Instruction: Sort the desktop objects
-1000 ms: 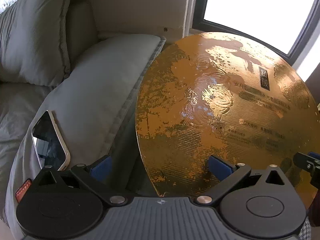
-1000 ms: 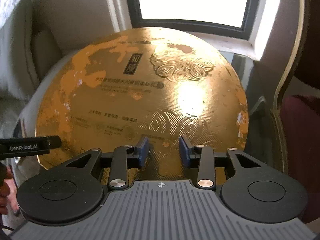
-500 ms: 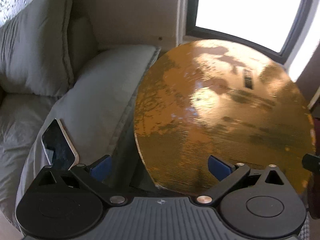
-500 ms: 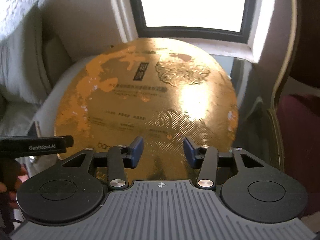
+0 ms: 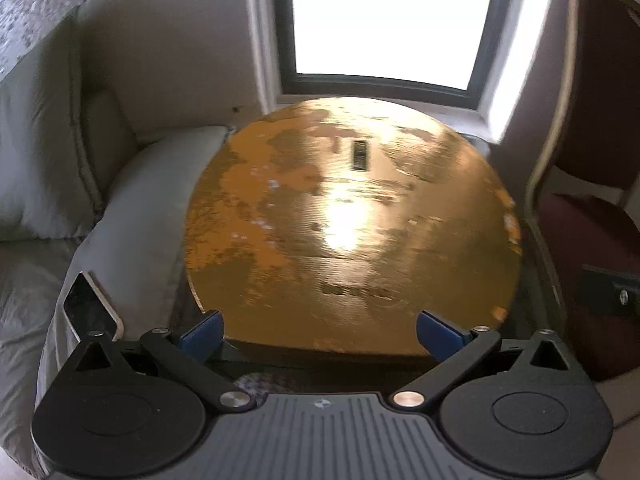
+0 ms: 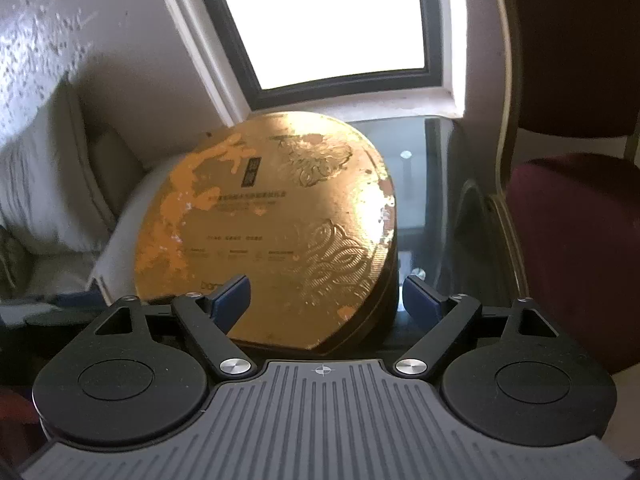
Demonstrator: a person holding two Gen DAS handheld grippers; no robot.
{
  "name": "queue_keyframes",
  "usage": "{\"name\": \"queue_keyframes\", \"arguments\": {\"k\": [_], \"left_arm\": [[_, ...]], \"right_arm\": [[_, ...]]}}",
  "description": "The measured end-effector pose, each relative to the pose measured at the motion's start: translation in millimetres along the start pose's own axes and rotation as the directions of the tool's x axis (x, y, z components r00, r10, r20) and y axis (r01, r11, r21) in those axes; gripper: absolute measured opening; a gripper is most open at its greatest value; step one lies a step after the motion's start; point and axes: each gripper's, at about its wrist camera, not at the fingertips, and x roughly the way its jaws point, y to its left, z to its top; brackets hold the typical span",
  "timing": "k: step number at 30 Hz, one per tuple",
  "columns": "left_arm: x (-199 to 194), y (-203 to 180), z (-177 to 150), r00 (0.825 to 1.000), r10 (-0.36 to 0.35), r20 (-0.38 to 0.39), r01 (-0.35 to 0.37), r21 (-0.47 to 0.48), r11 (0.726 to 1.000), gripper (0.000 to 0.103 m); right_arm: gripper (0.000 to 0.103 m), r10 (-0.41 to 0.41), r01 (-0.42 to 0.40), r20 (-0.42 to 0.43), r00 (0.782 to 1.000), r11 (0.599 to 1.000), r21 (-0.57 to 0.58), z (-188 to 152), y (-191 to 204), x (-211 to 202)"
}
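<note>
Gold round tin [image 6: 264, 236] lies flat on a dark glass table [image 6: 416, 160] below the window [image 5: 384, 20], its worn lid facing up. Grey cushions [image 5: 136, 216] press close on its left, with a phone [image 5: 90, 308] lying on one; a maroon chair [image 6: 572, 248] stands to the right. Left gripper [image 5: 318, 330] hangs wide open, empty. Right gripper [image 6: 326, 294] has just been opening, nothing pinched between its blue pads [image 6: 232, 296]. Lid print is blurred in the left wrist view.

Home sitting room; cushioned sofa [image 5: 132, 216], window [image 5: 384, 20], chair [image 6: 572, 248]
</note>
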Motion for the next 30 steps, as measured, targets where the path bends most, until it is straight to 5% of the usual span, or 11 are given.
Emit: {"name": "queue_keyframes", "arguments": {"k": [10, 30], "left_arm": [[-29, -26, 0, 0.997, -0.068, 0.047, 0.067, 0.029, 0.997, 0.103], [-30, -16, -28, 0.997, -0.075, 0.003, 0.075, 0.036, 0.997, 0.103]], "right_arm": [[0.094, -0.033, 0.042, 0.141, 0.989, 0.998, -0.056, 10, -16, -65], [0.094, -0.016, 0.02, 0.042, 0.999, 0.996, -0.082, -12, 7, -57]]}}
